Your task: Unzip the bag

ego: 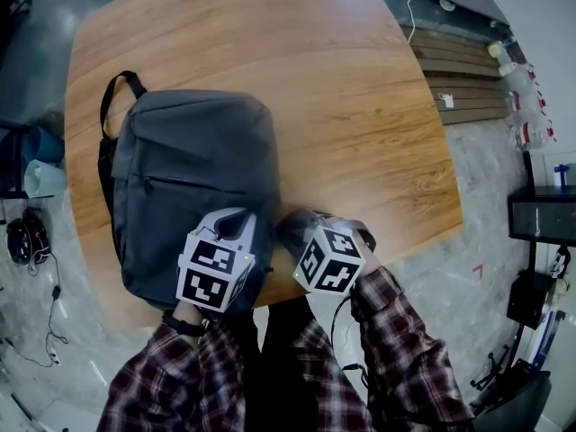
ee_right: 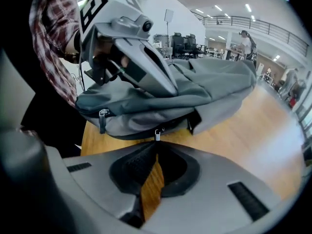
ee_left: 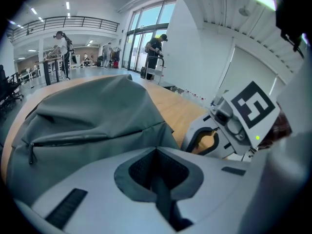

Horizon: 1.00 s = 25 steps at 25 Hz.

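A grey backpack (ego: 189, 178) lies flat on the round wooden table (ego: 360, 106), its top handle at the far left. My left gripper (ego: 232, 223) rests on the bag's near right corner, jaws shut on the grey fabric (ee_left: 87, 116). My right gripper (ego: 292, 230) sits just right of that corner at the table's near edge. In the right gripper view its tips (ee_right: 157, 145) are pinched on a small metal zipper pull (ee_right: 157, 135) on the bag's side seam. A second pull (ee_right: 102, 120) hangs further left. The front pocket zipper (ee_left: 73, 141) is closed.
The table's near edge runs right under both grippers. Wooden slats (ego: 463, 75) and bottles lie on the floor at the right; cables and headphones (ego: 25, 237) are at the left. People stand far off in the hall (ee_left: 156, 52).
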Motion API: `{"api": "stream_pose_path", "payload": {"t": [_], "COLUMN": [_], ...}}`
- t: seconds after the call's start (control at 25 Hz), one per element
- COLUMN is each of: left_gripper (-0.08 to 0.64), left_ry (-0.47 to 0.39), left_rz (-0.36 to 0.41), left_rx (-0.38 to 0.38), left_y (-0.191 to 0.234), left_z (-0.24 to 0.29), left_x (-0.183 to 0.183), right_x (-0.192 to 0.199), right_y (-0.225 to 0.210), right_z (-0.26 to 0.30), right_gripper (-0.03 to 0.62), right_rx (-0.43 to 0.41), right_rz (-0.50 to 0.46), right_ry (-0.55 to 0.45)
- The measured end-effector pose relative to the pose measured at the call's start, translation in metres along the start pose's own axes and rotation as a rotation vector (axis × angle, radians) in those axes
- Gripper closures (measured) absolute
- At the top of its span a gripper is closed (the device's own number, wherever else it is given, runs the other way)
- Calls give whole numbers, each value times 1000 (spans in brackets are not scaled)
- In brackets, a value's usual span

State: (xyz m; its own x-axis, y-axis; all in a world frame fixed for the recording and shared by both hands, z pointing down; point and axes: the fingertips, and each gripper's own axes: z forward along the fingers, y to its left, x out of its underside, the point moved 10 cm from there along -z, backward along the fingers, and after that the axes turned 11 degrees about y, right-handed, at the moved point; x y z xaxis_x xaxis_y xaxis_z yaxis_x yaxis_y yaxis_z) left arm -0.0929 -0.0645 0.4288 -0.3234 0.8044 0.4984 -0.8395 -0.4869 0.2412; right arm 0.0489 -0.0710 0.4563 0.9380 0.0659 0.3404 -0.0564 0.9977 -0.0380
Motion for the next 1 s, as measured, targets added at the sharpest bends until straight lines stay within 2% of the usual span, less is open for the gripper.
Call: {"api": "stream_pose_path", "payload": {"t": [0.16, 0.36, 0.48, 0.68, 0.84, 1.0], "left_gripper": [554, 554, 554, 554, 554, 554], "left_ry": [-8, -22, -42, -96, -131, -153], "left_rz": [-12, -39, -77, -125, -131, -107], "left_rx": [6, 30, 42, 33, 19, 7], "left_y": [4, 8, 12, 21, 28, 43], "left_z": [6, 17, 22, 29, 36, 43], "left_x": [-4, -15, -25, -46, -60, -76], "right_x": [9, 19, 21, 22, 21, 14], "right_y": [25, 43, 53, 71, 85, 91], "right_z": [0, -1, -3, -3, -3, -7], "right_gripper": [566, 565, 565, 575, 578, 578], "right_rx": [-14, -28, -49, -56, -69, -85], "right_rz": [91, 318, 413, 514, 606, 609], "right_ry": [8, -19, -22, -25, -96, -142]}}
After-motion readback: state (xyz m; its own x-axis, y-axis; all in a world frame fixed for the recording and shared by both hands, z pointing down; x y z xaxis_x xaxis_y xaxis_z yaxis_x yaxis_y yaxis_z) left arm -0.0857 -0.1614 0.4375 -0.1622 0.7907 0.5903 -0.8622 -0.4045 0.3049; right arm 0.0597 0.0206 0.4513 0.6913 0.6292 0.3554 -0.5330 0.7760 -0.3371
